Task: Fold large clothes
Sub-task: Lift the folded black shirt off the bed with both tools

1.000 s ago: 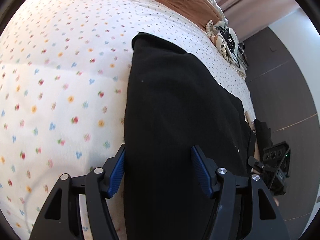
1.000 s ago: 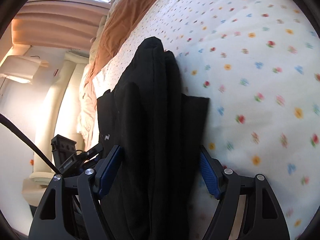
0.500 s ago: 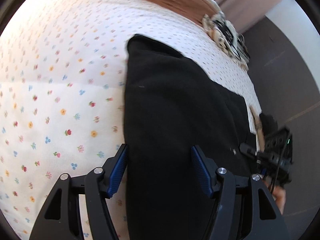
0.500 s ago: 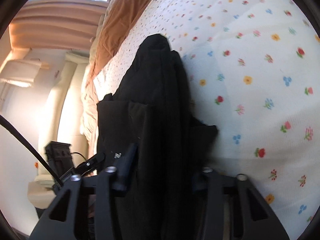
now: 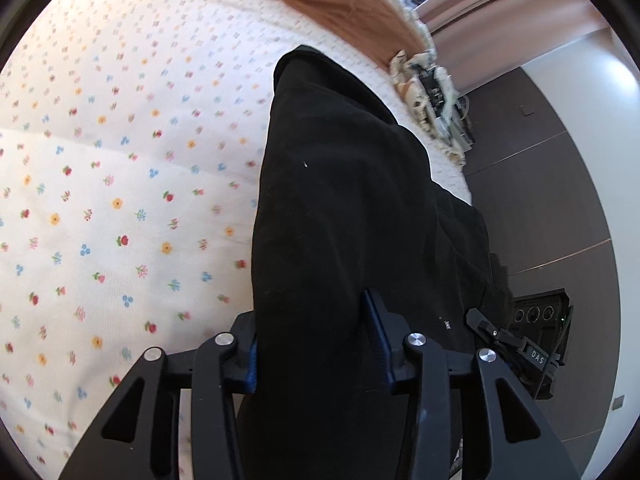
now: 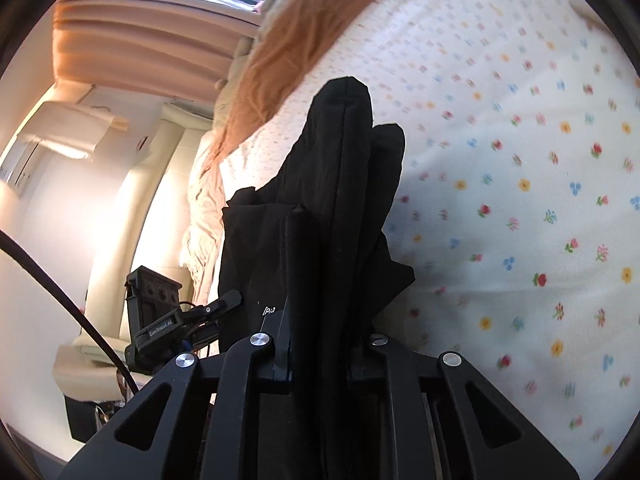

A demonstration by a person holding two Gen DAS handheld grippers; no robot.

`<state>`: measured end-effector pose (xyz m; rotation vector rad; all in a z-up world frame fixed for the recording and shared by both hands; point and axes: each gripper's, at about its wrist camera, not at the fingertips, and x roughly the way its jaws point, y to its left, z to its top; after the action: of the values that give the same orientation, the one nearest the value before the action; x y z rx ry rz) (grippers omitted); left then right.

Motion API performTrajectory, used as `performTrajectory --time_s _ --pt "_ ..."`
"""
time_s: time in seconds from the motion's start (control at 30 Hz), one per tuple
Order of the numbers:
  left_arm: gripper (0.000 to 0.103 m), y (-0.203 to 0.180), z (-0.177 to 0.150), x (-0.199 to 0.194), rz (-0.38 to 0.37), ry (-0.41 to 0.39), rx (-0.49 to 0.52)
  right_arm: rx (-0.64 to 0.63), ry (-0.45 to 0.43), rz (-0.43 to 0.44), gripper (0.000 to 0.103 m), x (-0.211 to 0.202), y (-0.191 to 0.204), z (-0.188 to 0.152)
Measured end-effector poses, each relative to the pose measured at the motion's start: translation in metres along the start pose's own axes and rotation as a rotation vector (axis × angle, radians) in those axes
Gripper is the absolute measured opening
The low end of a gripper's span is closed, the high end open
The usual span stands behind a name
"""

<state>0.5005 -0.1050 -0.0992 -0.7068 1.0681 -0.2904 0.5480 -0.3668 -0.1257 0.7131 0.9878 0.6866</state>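
Right tool (image 6: 326, 344): clamped on black garment (image 6: 332, 208). Left tool (image 5: 312, 336): narrowed around same garment (image 5: 344, 200), grip uncertain; floral bed (image 5: 120, 160) at 9 o'clock.
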Motion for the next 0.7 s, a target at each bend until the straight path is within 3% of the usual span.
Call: performTrajectory --time_s 0.3,0.5,0.7 --pt "0.044 -0.060 -0.016 -0.051 -0.073 -0.059 0.076 -0.063 -0.102 0.028 0.013 -0.068 0.039 -0.017" --pt "0.044 -0.113 -0.034 -0.072 -0.136 -0.076 0.135 -0.113 -0.202 0.029 0.013 -0.142 0.060 -0.034" --pt "0.044 -0.177 -0.058 -0.069 -0.191 -0.045 0.188 -0.133 -0.278 -0.009 0.013 -0.227 0.062 -0.058"
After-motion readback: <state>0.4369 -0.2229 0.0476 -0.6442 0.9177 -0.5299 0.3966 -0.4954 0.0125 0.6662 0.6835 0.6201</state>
